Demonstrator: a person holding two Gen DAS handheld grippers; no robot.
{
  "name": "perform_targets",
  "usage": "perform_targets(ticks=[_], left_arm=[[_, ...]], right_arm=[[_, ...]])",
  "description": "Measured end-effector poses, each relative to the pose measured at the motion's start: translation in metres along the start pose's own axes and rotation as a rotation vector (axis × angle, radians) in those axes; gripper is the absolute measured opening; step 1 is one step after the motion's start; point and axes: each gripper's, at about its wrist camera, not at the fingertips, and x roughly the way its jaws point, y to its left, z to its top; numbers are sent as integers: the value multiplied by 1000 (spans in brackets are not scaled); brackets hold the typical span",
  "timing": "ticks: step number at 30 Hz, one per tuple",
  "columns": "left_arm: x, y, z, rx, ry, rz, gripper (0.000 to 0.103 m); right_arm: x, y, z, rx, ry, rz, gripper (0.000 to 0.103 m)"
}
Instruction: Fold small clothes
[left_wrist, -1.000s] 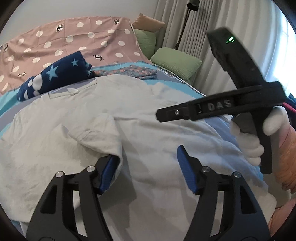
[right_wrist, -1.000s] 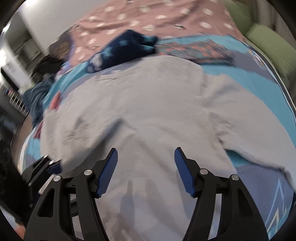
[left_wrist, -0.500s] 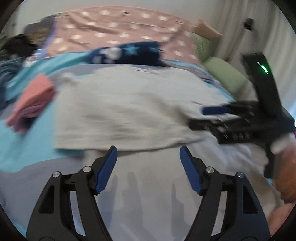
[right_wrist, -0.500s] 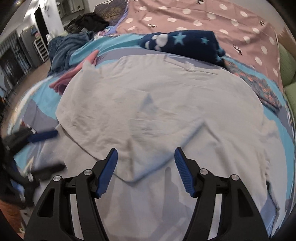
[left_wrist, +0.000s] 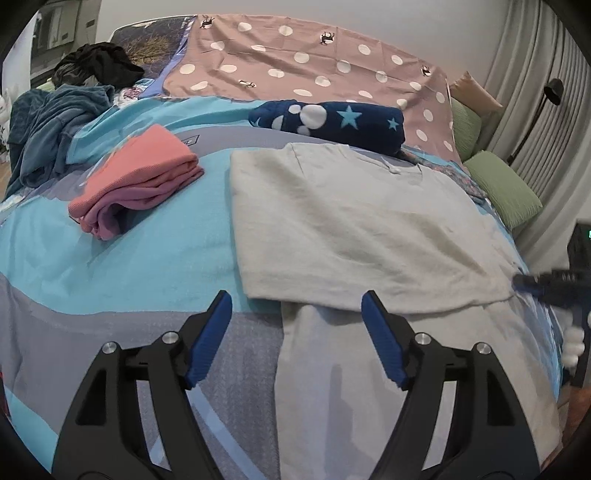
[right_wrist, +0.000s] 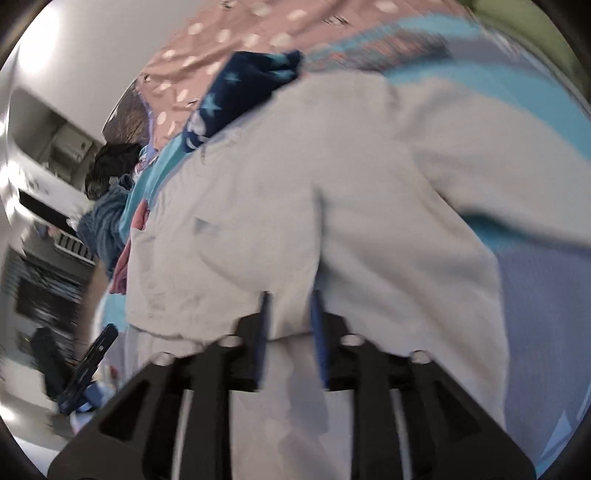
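A pale grey T-shirt (left_wrist: 351, 221) lies spread on the bed, its upper part folded down over the lower part. My left gripper (left_wrist: 295, 321) hovers over the fold's lower left edge. Its jaws are opening and hold nothing. My right gripper (right_wrist: 290, 317) is at the fold's right edge, seen at the far right in the left wrist view (left_wrist: 528, 284). Its jaws are closing with a ridge of the T-shirt (right_wrist: 295, 184) between the pads. The right wrist view is blurred, and the pads still stand a little apart.
A folded pink garment (left_wrist: 140, 177) lies left of the shirt on the blue bedcover (left_wrist: 147, 266). A rolled navy star blanket (left_wrist: 332, 122) lies behind it. Dark blue clothes (left_wrist: 55, 122) are heaped at the far left. Green pillows (left_wrist: 506, 188) sit at the right.
The left gripper swept left along the bed, bringing the pink garment into view, and widened slightly. The right gripper came down onto the shirt's fold and its jaws narrowed around the cloth.
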Motion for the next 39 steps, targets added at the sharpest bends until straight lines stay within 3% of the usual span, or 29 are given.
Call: perform_targets(ticks=[3, 10, 11, 12, 14, 19, 22, 24, 27, 33, 34, 35, 36, 37, 38, 39], left_arm=[[3, -1, 0, 0, 3, 3, 77], [9, 2, -8, 30, 41, 64, 77], [10, 5, -9, 20, 50, 73, 77], [11, 7, -10, 16, 56, 82, 77], [15, 11, -11, 17, 65, 107, 77], [27, 13, -8, 39, 91, 150, 77], [34, 10, -2, 49, 87, 151, 77], [40, 7, 3, 53, 86, 153, 77], [50, 5, 10, 49, 91, 160, 77], [58, 8, 23, 36, 78, 195, 77], [58, 8, 25, 41, 68, 204, 75], [56, 7, 27, 51, 51, 218, 61], [54, 7, 27, 56, 42, 228, 34], [53, 9, 28, 56, 39, 245, 22], [52, 13, 29, 41, 39, 283, 0], [51, 19, 29, 23, 37, 317, 1]], right_arm=[[0, -4, 7, -12, 6, 66, 42], [49, 28, 30, -139, 69, 45, 50], [56, 37, 32, -176, 57, 16, 42], [60, 46, 33, -203, 53, 4, 3], [53, 65, 37, -225, 26, 55, 2], [-26, 105, 66, -318, -263, 96, 2], [-52, 98, 87, -323, -365, 30, 2], [-41, 77, 100, -292, -347, -36, 2], [-6, 40, 104, -226, -254, -102, 2], [23, 8, 91, -136, -212, -135, 2], [22, 7, 92, -138, -216, -137, 2], [21, 8, 94, -146, -219, -149, 3], [20, 10, 96, -155, -220, -178, 5], [19, 10, 97, -159, -218, -222, 9], [18, 10, 98, -150, -218, -295, 26], [16, 9, 100, -133, -229, -344, 38]])
